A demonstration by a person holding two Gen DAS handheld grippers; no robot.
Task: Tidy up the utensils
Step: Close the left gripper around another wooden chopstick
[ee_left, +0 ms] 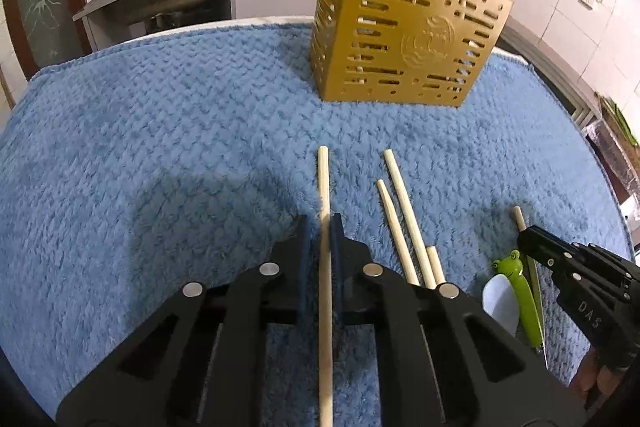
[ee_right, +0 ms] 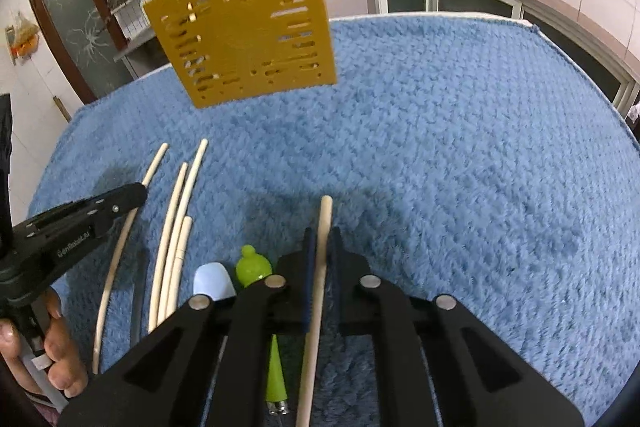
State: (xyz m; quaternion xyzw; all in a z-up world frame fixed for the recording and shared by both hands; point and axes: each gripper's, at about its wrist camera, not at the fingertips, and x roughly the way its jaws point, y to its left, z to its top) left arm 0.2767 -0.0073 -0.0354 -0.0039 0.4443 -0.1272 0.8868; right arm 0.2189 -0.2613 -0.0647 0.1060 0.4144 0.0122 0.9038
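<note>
A blue fleece cover [ee_left: 160, 131] carries the gold utensil holder [ee_left: 404, 31]; loose chopsticks [ee_left: 404, 215] and green spoon [ee_left: 524, 295] lie near.

The towel [ee_left: 180, 131] is showing a blue colour with a woven, bumpy pattern. The holder [ee_left: 404, 27] is looking golden yellow, with rows of slots and a round emblem. The chopsticks [ee_left: 400, 203] are appearing pale cream. The frog utensil [ee_left: 520, 287] is showing bright green, and the spoon [ee_left: 500, 303] white.

right hand-held gripper [ee_right: 319, 247] clamping chopstick [ee_right: 322, 227], gold caddy [ee_right: 244, 27] beyond
</note>
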